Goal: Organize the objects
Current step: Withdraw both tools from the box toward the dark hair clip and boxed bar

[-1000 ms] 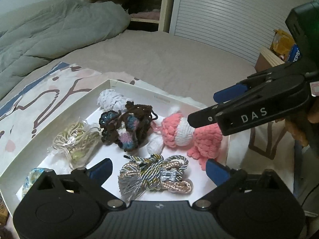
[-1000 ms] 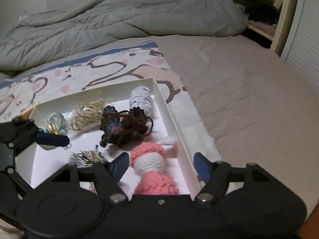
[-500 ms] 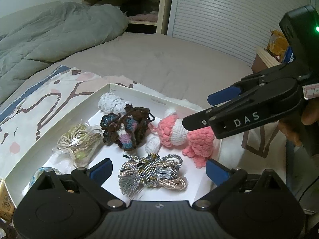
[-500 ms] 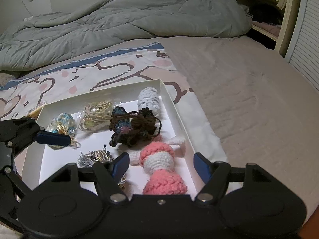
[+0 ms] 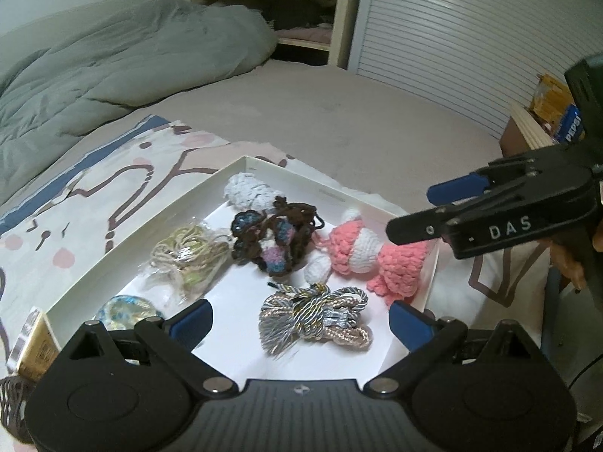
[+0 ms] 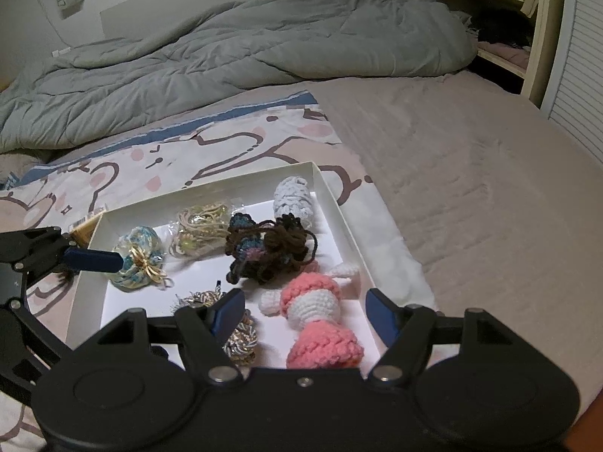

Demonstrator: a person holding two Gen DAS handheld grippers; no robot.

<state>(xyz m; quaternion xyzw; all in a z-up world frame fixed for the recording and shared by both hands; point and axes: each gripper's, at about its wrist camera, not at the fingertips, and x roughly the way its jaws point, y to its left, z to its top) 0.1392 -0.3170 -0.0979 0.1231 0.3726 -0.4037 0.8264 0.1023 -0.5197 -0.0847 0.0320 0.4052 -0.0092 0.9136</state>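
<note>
A shallow white box [image 5: 117,248] lies on a patterned sheet on the bed and holds the small craft things. At the right sits a pink and white crochet doll [image 5: 371,254], left of it a dark brown yarn tangle [image 5: 275,239], and at the near side a silver and beige cord bundle [image 5: 314,314]. The left gripper [image 5: 299,324] hovers wide open above the cords, gripping nothing. The right gripper [image 6: 301,310] hangs about half open over the doll, empty.
</note>
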